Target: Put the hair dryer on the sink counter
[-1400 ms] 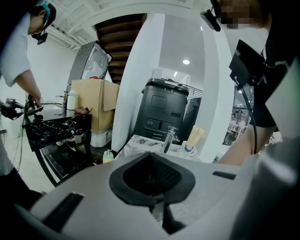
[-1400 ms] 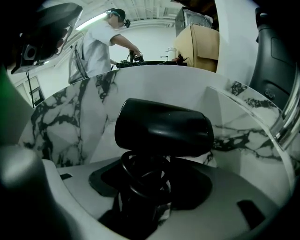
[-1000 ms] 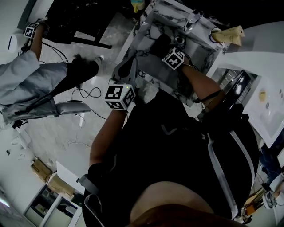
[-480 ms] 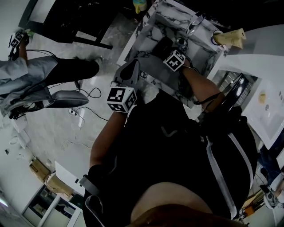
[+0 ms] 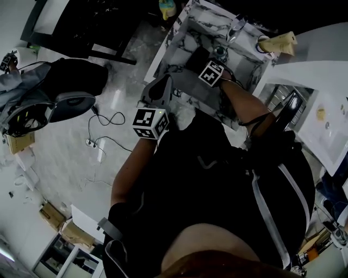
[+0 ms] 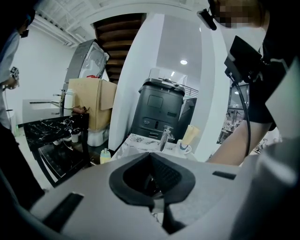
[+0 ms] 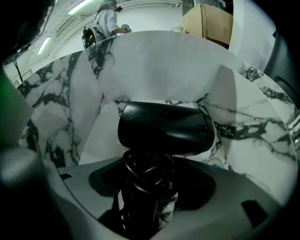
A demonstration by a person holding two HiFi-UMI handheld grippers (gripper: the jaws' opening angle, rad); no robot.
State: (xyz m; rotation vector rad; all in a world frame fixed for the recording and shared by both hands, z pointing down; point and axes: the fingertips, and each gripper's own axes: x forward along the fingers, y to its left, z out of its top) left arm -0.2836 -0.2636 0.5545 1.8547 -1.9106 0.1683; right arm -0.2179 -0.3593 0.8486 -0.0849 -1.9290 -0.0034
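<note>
A black hair dryer hangs over the white marble sink counter, its handle and coiled cord clamped between the jaws of my right gripper. In the head view the right gripper holds the hair dryer above the marble counter, close to the basin. My left gripper floats off the counter's near left corner, jaws together with nothing in them. From the left gripper the counter lies ahead.
A faucet and a cup holding a cream-coloured item stand at the counter's far side. A small yellow-green bottle sits on the floor beyond. At the far left are a person and a chair, with cables on the floor.
The person and the chair at the far left have shifted further left and up. Both grippers and the hair dryer have hardly moved.
</note>
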